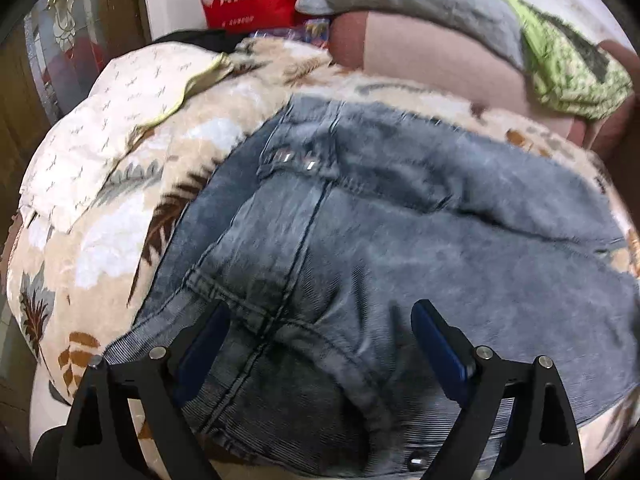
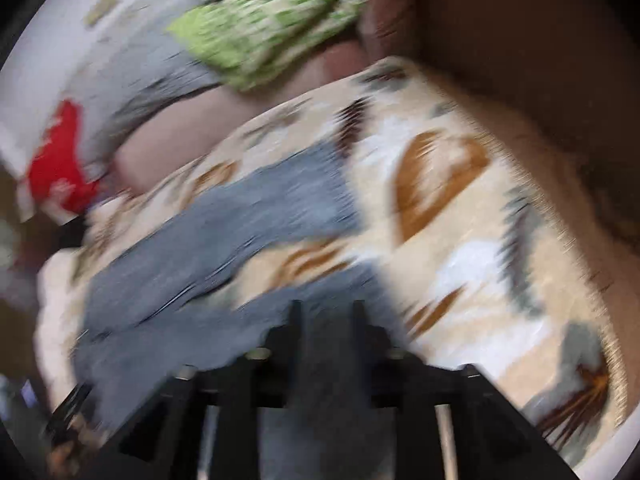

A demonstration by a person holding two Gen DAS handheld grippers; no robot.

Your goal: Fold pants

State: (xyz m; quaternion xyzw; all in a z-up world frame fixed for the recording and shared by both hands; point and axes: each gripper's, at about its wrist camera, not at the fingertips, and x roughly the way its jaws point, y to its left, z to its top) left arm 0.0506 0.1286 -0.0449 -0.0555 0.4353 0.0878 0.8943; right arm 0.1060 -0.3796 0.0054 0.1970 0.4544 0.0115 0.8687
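Jeans [image 1: 400, 240]: spread on the leaf-print blanket [image 1: 100, 248], waistband toward the left gripper, legs running away toward the right.
Left gripper [image 1: 320, 336]: jaws wide apart, over the waist.
Right gripper [image 2: 325, 312]: 2 fingers close together with denim between them; blurred.
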